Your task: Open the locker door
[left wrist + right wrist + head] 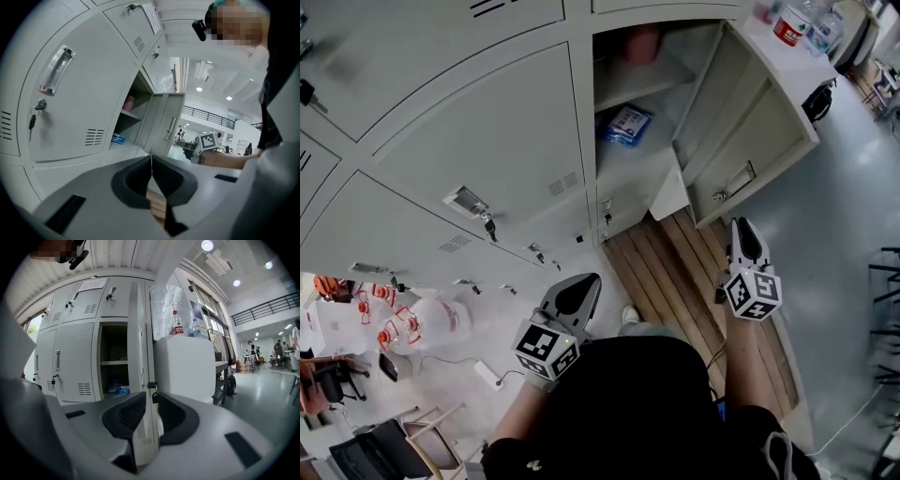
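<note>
Locker door (748,141) stands swung wide to the right of its compartment, hinged on the right side, so the inside of the locker (637,112) is exposed. On the lower shelf of that compartment lies a blue packet (626,124), and a pink thing (642,42), too blurred to name, sits on the shelf above. The neighbouring doors to the left are closed; one carries a clear handle (467,201) with a key (490,228) hanging in the lock just below it.

The left claw (581,283) is held low in front of the closed lockers, well apart from the open door, and its jaws meet with nothing between them. The right claw (746,231) hovers below the door's free edge, near it but not touching. In the right gripper view its jaws stand a narrow way apart and press on nothing; the door's edge shows beyond the gap. Wooden planks (675,267) lie on the floor under the open door.
</note>
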`<control>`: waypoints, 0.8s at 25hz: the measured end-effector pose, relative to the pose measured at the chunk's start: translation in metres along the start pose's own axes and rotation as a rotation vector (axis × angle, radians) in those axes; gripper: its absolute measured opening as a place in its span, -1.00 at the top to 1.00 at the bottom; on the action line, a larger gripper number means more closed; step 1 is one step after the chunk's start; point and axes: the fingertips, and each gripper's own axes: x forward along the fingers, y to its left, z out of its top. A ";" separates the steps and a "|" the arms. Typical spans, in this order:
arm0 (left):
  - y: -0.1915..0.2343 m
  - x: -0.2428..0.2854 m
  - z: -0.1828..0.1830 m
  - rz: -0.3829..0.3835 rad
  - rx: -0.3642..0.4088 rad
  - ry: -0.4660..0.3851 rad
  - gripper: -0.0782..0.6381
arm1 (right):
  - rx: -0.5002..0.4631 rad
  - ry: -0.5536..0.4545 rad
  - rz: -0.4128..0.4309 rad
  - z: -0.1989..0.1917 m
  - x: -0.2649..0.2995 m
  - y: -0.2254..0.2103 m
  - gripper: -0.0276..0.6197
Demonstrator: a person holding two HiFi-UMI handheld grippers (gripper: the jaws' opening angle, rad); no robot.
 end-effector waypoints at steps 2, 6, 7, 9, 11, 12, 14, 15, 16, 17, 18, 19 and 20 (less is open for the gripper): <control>-0.001 0.003 -0.001 -0.010 0.001 0.005 0.72 | -0.001 0.004 0.006 -0.002 -0.007 0.004 0.63; -0.002 0.005 -0.002 -0.025 0.003 0.013 0.72 | -0.002 0.015 0.034 -0.005 -0.020 0.020 0.63; -0.001 0.005 -0.001 -0.027 0.004 0.012 0.72 | -0.003 0.018 0.045 -0.006 -0.023 0.026 0.63; -0.001 0.005 -0.001 -0.031 0.003 0.011 0.72 | -0.006 0.024 0.073 -0.008 -0.028 0.039 0.63; -0.001 0.005 0.000 -0.035 0.003 0.011 0.72 | -0.009 0.030 0.106 -0.011 -0.032 0.054 0.63; -0.001 0.005 0.000 -0.038 0.005 0.009 0.72 | -0.009 0.034 0.124 -0.012 -0.034 0.062 0.63; -0.001 0.006 0.002 -0.043 0.008 0.006 0.72 | -0.013 0.045 0.165 -0.016 -0.037 0.079 0.63; -0.002 0.006 0.003 -0.045 0.009 0.004 0.72 | -0.017 0.051 0.187 -0.018 -0.039 0.089 0.63; -0.002 0.006 0.004 -0.047 0.009 0.003 0.72 | -0.023 0.057 0.211 -0.020 -0.041 0.098 0.63; -0.002 0.006 0.004 -0.049 0.010 0.002 0.72 | -0.029 0.062 0.235 -0.022 -0.042 0.108 0.63; -0.003 0.006 0.004 -0.051 0.010 0.002 0.72 | -0.035 0.067 0.259 -0.024 -0.044 0.117 0.63; -0.003 0.006 0.005 -0.053 0.011 0.002 0.72 | -0.040 0.071 0.281 -0.026 -0.046 0.126 0.63; -0.004 0.006 0.005 -0.055 0.011 0.002 0.72 | -0.045 0.073 0.302 -0.027 -0.048 0.134 0.63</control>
